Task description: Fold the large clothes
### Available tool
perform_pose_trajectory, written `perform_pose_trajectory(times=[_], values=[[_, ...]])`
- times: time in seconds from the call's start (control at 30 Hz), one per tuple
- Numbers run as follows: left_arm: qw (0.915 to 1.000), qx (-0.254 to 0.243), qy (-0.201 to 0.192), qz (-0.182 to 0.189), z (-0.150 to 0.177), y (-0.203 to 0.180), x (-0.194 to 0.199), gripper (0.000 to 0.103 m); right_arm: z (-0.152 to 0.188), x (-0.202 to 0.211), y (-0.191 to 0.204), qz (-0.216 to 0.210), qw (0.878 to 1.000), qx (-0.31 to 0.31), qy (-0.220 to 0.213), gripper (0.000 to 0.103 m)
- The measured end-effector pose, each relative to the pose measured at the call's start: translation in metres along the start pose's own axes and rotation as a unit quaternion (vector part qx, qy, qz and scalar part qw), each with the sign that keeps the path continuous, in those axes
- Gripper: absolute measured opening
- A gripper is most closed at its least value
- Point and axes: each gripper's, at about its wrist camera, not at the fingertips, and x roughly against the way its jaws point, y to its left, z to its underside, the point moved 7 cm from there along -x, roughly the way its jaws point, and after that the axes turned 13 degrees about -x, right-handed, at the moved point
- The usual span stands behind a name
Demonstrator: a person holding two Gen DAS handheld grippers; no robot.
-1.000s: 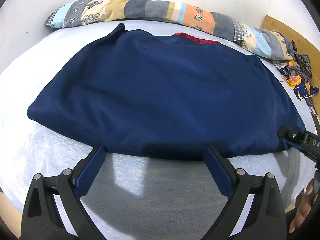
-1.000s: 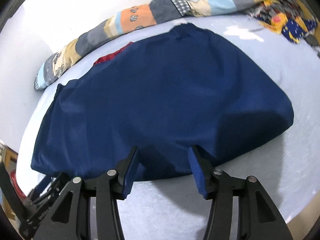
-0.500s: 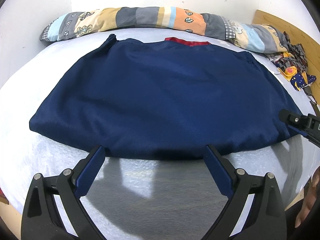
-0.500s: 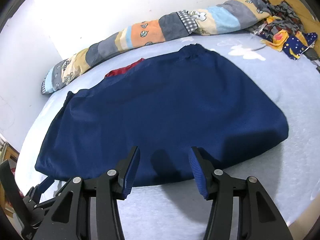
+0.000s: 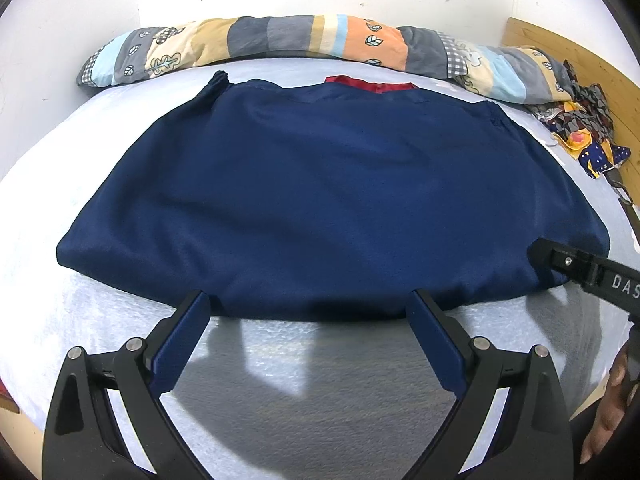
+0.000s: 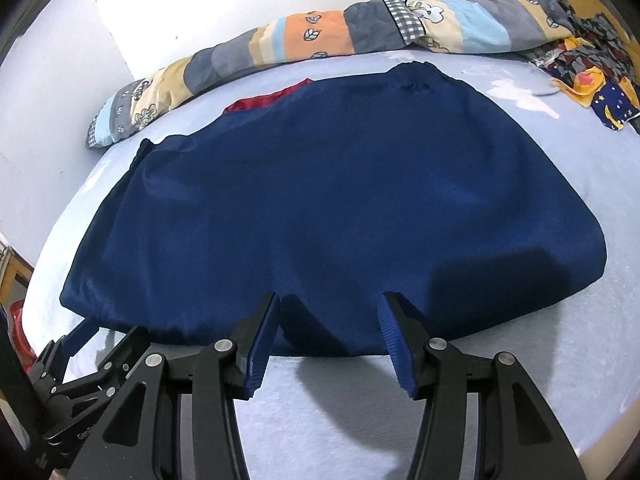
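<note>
A large navy blue garment [image 5: 328, 200] [image 6: 320, 208] lies spread flat on the pale bed sheet [image 5: 280, 360], with a red strip [image 5: 368, 83] showing at its far edge. My left gripper [image 5: 308, 304] stands wide open just in front of the garment's near hem, nothing between its fingers. My right gripper [image 6: 329, 300] is open too, its blue pads hovering over the near hem further right, apart from the cloth. In the left wrist view the right gripper's finger [image 5: 560, 258] reaches in near the garment's right corner. The left gripper [image 6: 80, 334] appears at the lower left of the right wrist view.
A long patchwork bolster [image 5: 320, 44] [image 6: 320, 36] lies along the far wall. A heap of patterned cloths [image 5: 588, 136] [image 6: 592, 68] sits at the far right by a wooden headboard [image 5: 568, 52]. A hand [image 5: 608, 412] is at the right edge. The bed's near edge [image 6: 592, 432] is close.
Both views have rolled to level, so the bed and garment sit straighter in frame. The garment has not moved and both grippers stay open at its near hem.
</note>
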Motion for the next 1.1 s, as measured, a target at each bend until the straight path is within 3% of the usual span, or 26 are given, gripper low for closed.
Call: perform_pose_trajectory(times=[0.17,0.33,0.7,0.9,1.1], values=[[1.0000,-0.002,-0.002,0.000,0.000,0.000,0.001,0.099,-0.010,0.012,-0.008,-0.007,0.999,-0.025,-0.031,0.053],[1.0000,-0.007,-0.006,-0.001,-0.001,-0.001,0.003,0.099,-0.011,0.003,-0.017,-0.010,0.998,-0.055,-0.007,0.053],[0.9997,-0.023,-0.011,-0.003,-0.002,-0.003,0.004,0.099,0.000,-0.002,-0.001,0.006,1.000,-0.001,0.005,0.056],[0.9996,-0.024,-0.012,-0.004,-0.002,-0.003,0.005,0.099,-0.017,0.012,-0.020,0.000,0.998,-0.055,-0.034,0.055],[0.9996,-0.025,-0.011,-0.004,-0.002,-0.003,0.005,0.099,-0.021,-0.002,-0.045,-0.019,0.991,-0.131,0.011,0.055]])
